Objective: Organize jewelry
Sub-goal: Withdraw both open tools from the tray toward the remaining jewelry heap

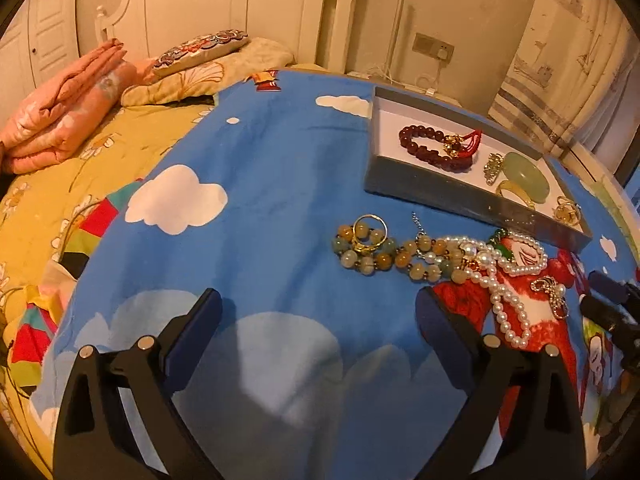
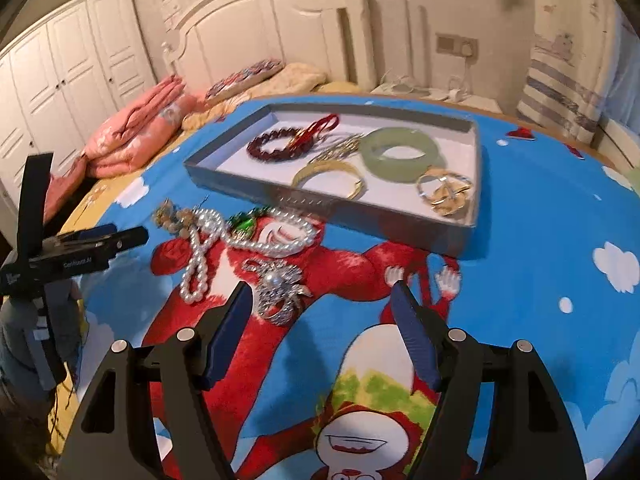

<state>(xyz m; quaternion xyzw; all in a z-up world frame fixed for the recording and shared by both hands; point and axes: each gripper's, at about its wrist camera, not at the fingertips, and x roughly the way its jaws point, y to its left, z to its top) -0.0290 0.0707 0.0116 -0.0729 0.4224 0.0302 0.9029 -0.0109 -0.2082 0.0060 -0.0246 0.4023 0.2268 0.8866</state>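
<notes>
- Both claws hover over the bed with nothing in them: the left claw has its jaws spread wide over bare blue sheet, and the right claw holds its jaws well apart.
- Just ahead of the left claw and to its right lie the loose pieces: a stone-bead bracelet with a gold ring resting on it, tangled with a pearl necklace.
- A silver brooch lies just beside the right claw's left finger, the nearest piece to grasp.
- Farther ahead of both claws sits the grey tray, already holding a red bead bracelet, a jade bangle, a gold bangle and gold earrings.
- By this count the sorting looks roughly half done; the tangled strands may snag one another when lifted.
</notes>
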